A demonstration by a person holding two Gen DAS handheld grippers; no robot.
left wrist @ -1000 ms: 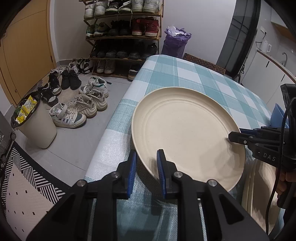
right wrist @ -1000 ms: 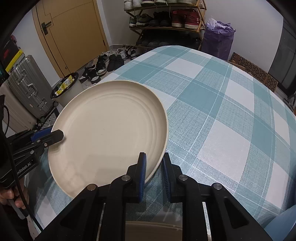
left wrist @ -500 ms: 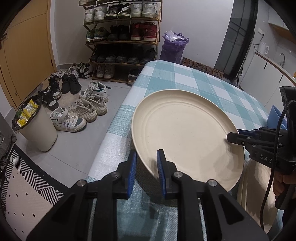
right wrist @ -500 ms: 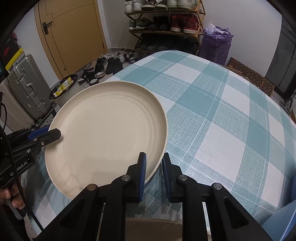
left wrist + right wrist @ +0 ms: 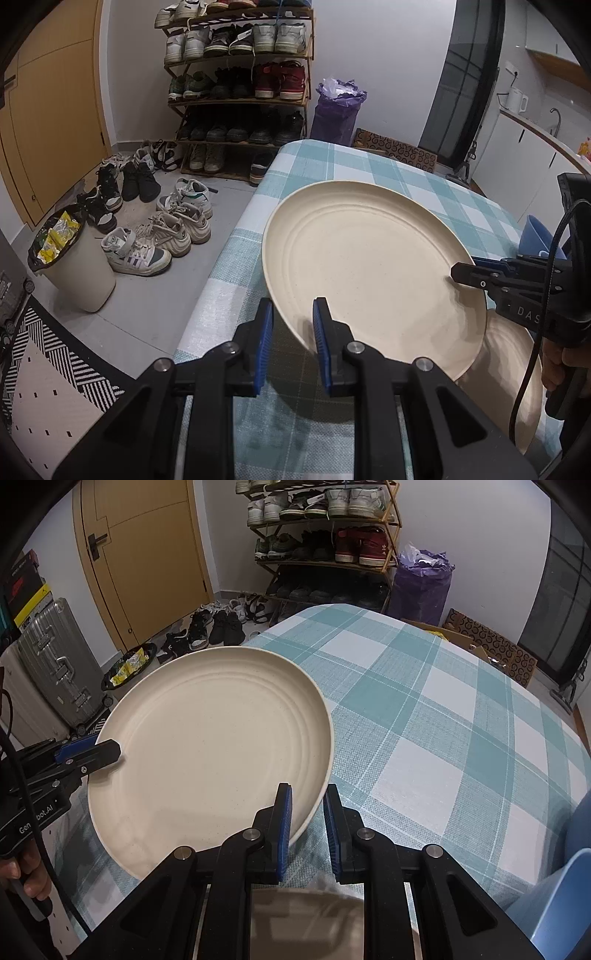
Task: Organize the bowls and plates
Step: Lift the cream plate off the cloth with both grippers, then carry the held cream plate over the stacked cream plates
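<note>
A large cream plate (image 5: 373, 273) (image 5: 214, 757) hangs tilted above the teal checked tablecloth (image 5: 436, 738). My left gripper (image 5: 293, 321) is shut on its near left rim, seen in the right wrist view as the black and blue gripper (image 5: 107, 751) at the plate's left edge. My right gripper (image 5: 306, 808) is shut on the opposite rim, and shows in the left wrist view as the black gripper (image 5: 465, 271) at the plate's right edge. A second cream plate (image 5: 517, 376) (image 5: 303, 923) lies on the table beneath.
A blue bowl (image 5: 539, 236) sits at the table's right side. Off the table's left edge stand a white bin (image 5: 70, 269), scattered shoes (image 5: 155, 236) and a shoe rack (image 5: 240, 85). A silver suitcase (image 5: 55, 664) and a wooden door (image 5: 147, 554) lie beyond.
Both grippers have lifted the plate a little higher above the table; the plate underneath shows more. Both grips are unchanged.
</note>
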